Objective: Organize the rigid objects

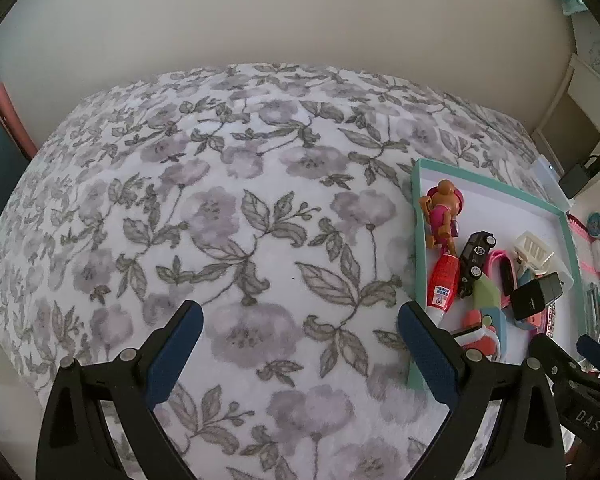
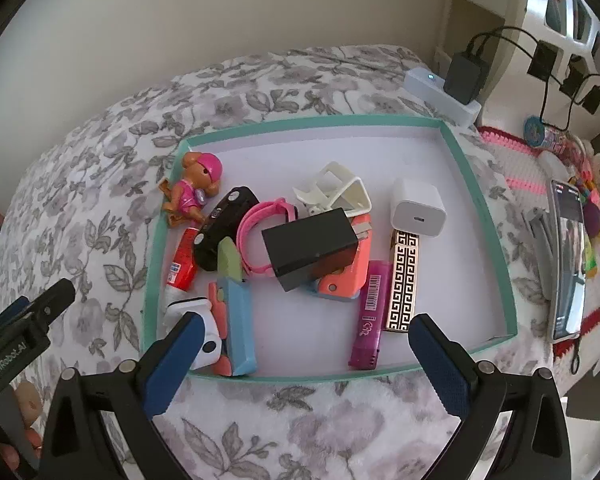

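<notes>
Phone (image 2: 568, 256) beside teal tray (image 2: 484, 216), crowded toys, left claw (image 1: 300, 324) and right claw (image 2: 306, 340) both spread, empty

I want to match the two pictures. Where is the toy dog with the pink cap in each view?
Left wrist view: toy dog at right of middle, in the tray's far-left corner.
Right wrist view: toy dog left of centre, same corner.
Shared landmark: the teal tray rim.
</notes>
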`<state>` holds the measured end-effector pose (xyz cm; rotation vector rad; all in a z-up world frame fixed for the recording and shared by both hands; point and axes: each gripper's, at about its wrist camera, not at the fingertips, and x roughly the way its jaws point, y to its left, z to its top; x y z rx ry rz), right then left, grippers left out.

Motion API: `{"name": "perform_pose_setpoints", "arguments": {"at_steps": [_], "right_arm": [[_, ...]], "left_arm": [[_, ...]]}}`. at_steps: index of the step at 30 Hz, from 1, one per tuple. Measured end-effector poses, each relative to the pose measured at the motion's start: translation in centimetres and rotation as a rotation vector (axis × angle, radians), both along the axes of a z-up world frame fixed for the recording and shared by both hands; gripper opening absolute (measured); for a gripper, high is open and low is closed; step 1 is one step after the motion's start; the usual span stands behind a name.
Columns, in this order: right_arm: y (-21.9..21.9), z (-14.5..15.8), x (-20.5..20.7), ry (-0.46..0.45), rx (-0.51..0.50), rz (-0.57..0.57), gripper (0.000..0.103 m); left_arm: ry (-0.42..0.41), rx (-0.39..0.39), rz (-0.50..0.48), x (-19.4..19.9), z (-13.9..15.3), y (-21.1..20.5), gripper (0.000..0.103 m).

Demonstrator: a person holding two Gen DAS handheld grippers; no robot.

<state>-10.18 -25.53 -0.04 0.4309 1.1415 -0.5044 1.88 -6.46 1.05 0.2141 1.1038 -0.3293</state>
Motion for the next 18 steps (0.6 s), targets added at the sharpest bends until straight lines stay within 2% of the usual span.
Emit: {"name": "perform_pose_setpoints", "arguments": {"at_steps": [13,18], "right_arm": [[1.7,1.4,0.0,0.0,-0.083,0.047,0.103],[1.5,1.8,-0.4,-0.013,-0.089,0.034,0.103]], "left_arm": [[-0.059,-0.023,-0.006,-1.5,2.1,0.8,0.098],[-0.072,0.017,-0.022,-1.9,2.0,0.4,0.098]]}}
